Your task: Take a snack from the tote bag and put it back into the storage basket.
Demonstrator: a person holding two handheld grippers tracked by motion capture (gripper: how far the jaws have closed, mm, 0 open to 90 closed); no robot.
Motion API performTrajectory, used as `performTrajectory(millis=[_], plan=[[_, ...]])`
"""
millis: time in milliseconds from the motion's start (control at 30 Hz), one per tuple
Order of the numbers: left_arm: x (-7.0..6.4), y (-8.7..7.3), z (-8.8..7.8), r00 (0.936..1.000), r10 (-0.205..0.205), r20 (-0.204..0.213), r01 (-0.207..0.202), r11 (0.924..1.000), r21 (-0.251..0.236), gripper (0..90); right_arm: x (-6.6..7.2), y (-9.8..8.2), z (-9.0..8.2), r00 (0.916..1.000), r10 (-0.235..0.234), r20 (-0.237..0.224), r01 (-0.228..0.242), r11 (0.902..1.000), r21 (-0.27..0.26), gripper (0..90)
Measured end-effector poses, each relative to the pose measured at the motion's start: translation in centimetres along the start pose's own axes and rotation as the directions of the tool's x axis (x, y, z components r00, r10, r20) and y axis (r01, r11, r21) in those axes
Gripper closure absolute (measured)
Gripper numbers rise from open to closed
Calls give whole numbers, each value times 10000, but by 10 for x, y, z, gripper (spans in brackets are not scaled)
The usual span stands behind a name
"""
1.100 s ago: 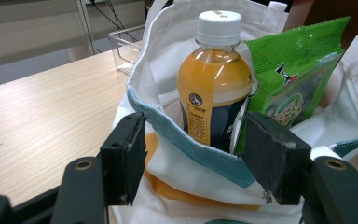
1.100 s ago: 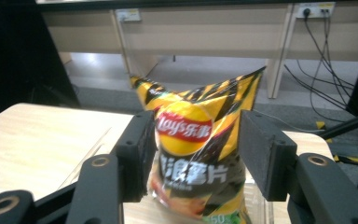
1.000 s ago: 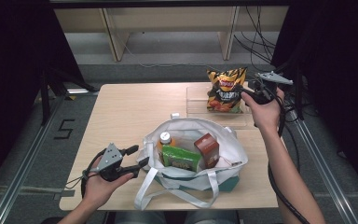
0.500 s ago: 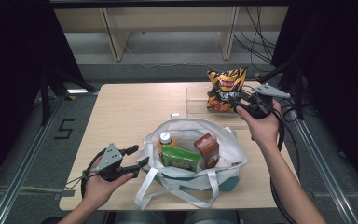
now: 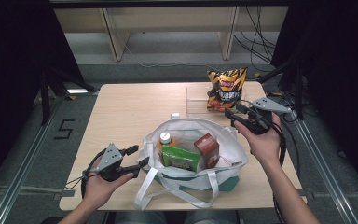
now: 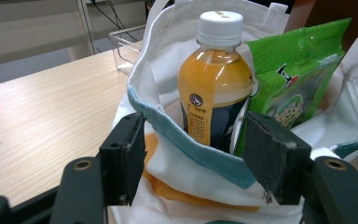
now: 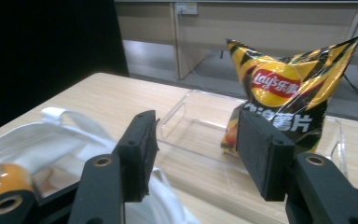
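A white tote bag (image 5: 223,161) stands near the table's front, holding an orange juice bottle (image 5: 165,139), a green packet (image 5: 181,157) and a brown carton (image 5: 207,150). My left gripper (image 5: 139,157) is open at the bag's left side. In the left gripper view (image 6: 198,156) the teal-trimmed rim runs between its pads (image 6: 126,154), with the bottle (image 6: 214,79) and packet (image 6: 298,79) just beyond. My right gripper (image 5: 233,116) is open and empty over the bag's far right rim. Ahead of it (image 7: 193,154) a yellow-and-black chips bag (image 7: 284,93) stands in a clear tray (image 7: 191,126).
The chips bag (image 5: 224,88) and clear tray (image 5: 196,100) sit at the table's far right. Bare wooden tabletop (image 5: 126,112) lies left of the tray. The tote's handles (image 5: 168,196) hang toward the front edge. Cables trail off the right side.
My right gripper has drawn back from beside the chips bag toward the tote bag, jaws still open and empty. The chips bag stays in the tray. My left hand has not moved.
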State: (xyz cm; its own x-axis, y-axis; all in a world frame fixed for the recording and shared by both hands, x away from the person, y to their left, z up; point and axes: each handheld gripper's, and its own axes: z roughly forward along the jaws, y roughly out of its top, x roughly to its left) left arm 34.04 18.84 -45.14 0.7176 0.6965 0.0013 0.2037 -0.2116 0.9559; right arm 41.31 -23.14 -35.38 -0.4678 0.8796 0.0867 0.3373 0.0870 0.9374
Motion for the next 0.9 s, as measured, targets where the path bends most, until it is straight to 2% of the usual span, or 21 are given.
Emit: performTrajectory(millis=[33, 100, 133, 200, 233, 300, 333, 433, 567, 600, 633, 667, 733, 767, 900], plan=[[0, 0, 0, 10000, -10, 0, 10, 10000, 0, 385, 1, -1, -2, 9999, -119, -24, 119, 9999, 8, 486], [0, 0, 0, 10000, -23, 2, 23, 10000, 5, 384, 6, -3, -7, 9999, 64, -117, -63, 10000, 53, 486], [0, 0, 0, 10000, -37, -1, 37, 10000, 9, 385, 7, -3, -8, 9998, -96, -148, 96, 10000, 5, 486], [1, -1, 1, 9999, -138, 52, 138, 9999, -67, 384, 12, -5, -13, 9997, 71, -227, -70, 10000, 33, 485], [1, -1, 1, 9999, -165, 8, 165, 9998, -59, 384, 11, -6, -15, 9994, -271, -223, 271, 9996, -19, 484], [1, -1, 1, 9998, -207, -65, 207, 9998, 6, 384, 17, -7, -20, 9996, -35, -276, 35, 10000, -16, 484], [1, -1, 1, 9998, -213, -67, 213, 9998, 4, 385, 17, -7, -22, 9991, -247, -336, 245, 9997, -64, 483], [2, -2, 2, 9997, -233, -28, 233, 9997, 22, 385, 21, -7, -28, 9989, -94, -454, 91, 9999, -67, 483], [2, -1, 1, 9998, -174, 21, 174, 9998, -85, 385, 25, -6, -31, 9976, -269, -640, 262, 9996, -110, 479], [2, -1, 0, 9999, -152, -61, 152, 9999, -33, 385, 27, -7, -32, 9970, -183, -753, 183, 9998, 3, 478], [2, 0, -1, 10000, -21, -75, 21, 10000, -39, 385, 27, -7, -32, 9971, -335, -682, 332, 9994, -51, 477], [1, 0, -1, 9999, -118, -56, 117, 9999, -91, 385, 29, -8, -32, 9964, -271, -799, 275, 9996, 36, 475], [1, 1, -2, 9999, -101, -98, 100, 9999, -65, 386, 32, -10, -34, 9974, -105, -715, 112, 9999, 96, 470], [1, 1, -2, 9999, -85, -101, 84, 9999, -97, 386, 31, -10, -34, 9963, -355, -786, 358, 9994, 26, 466], [2, 0, -1, 9999, -96, -64, 95, 9999, -65, 385, 38, -11, -35, 9956, -123, -927, 115, 9999, -89, 449]])
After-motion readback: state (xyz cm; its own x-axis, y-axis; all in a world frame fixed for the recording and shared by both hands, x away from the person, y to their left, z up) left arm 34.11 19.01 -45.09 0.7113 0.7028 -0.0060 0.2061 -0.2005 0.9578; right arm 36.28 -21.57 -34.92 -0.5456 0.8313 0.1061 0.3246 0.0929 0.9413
